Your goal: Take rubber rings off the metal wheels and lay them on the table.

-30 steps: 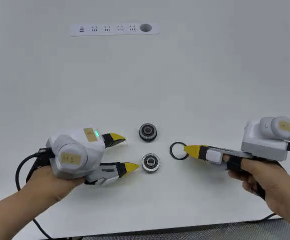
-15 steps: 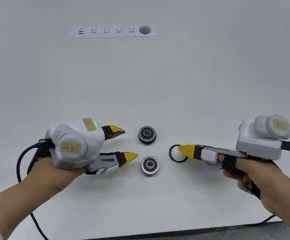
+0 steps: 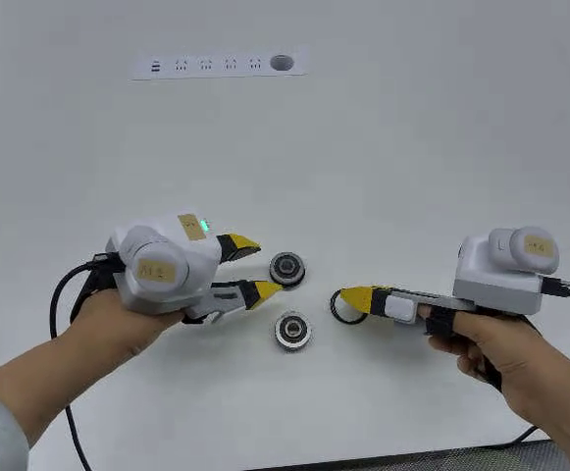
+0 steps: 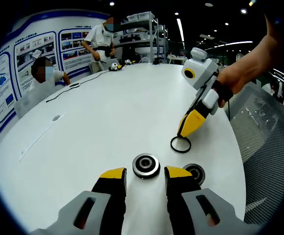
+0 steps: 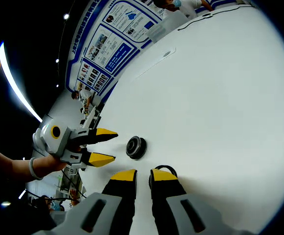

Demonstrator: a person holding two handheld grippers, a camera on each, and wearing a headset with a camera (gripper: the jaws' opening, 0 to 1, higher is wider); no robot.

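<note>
Left tool (image 3: 269,266) stands open, a metal wheel (image 3: 286,268) at its 12 o'clock. Right tool (image 3: 344,293), jaws narrowly apart, touches the thin black rubber ring (image 4: 172,145) on the worktop (image 3: 412,147).

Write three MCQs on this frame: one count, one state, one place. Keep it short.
1. Metal wheels on the table: A three, B one, C two.
2. Left tongs are: A open and empty, B shut on a wheel, C shut on nothing.
3. The loose rubber ring lies: A between the wheels, B at the right tongs tips, C inside the left tongs.

C: the head view shows two.
A: a wide gap between the jaws, nothing in it.
B: the ring lies flat by those tips.
</note>
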